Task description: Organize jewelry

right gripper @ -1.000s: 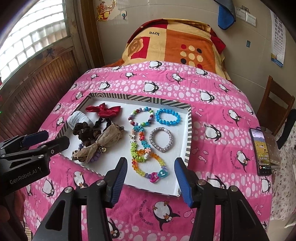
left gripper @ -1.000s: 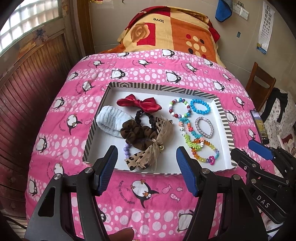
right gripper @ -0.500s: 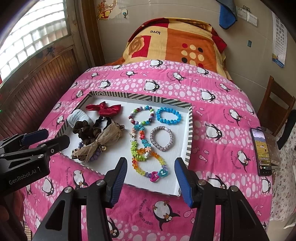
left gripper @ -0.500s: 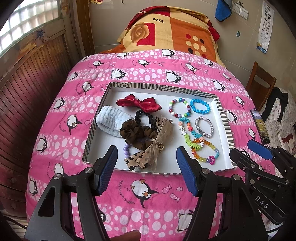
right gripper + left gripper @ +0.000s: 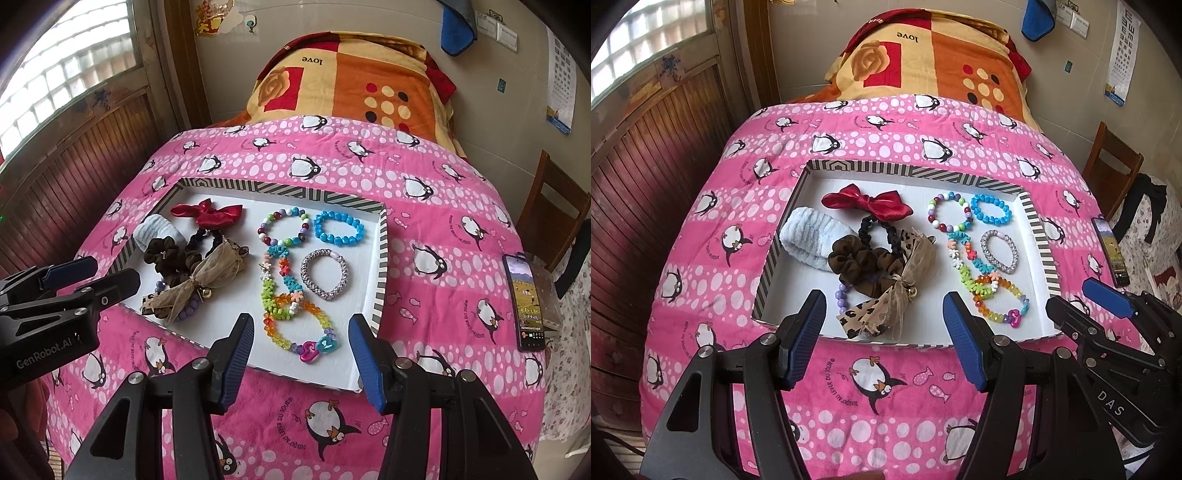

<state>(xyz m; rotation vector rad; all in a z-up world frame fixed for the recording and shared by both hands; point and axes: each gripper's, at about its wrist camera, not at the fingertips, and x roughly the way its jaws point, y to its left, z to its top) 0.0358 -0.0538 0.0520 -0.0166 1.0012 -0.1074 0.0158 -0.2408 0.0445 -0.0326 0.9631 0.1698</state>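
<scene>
Although every piece already lies inside the shallow striped tray [image 5: 1039, 236] on the bed [image 5: 886, 147], the sorting looks only half done. Straight ahead of the right gripper [image 5: 301, 349], just beyond its blue fingers [image 5: 238, 354], the bead bracelets sit spread out: a blue one [image 5: 339, 228], a silver woven one [image 5: 325, 274] and a multicoloured round one [image 5: 283, 230] lie apart, while a flower-bead strand [image 5: 280, 280] overlaps a clear rainbow bracelet with heart charms [image 5: 301, 328]. Ahead of the left gripper [image 5: 884, 334], between and beyond its fingers [image 5: 803, 339], the hair pieces are heaped: a brown scrunchie [image 5: 862, 264], a leopard bow [image 5: 886, 302], a purple bead bracelet [image 5: 841, 299] half buried, a black hair tie, a white headband [image 5: 809, 240] and a red bow [image 5: 866, 202]. By my reading, untangling that heap and the overlapping strands is what remains. Both pairs of fingers are spread wide, holding nothing, short of the tray's near edge.
</scene>
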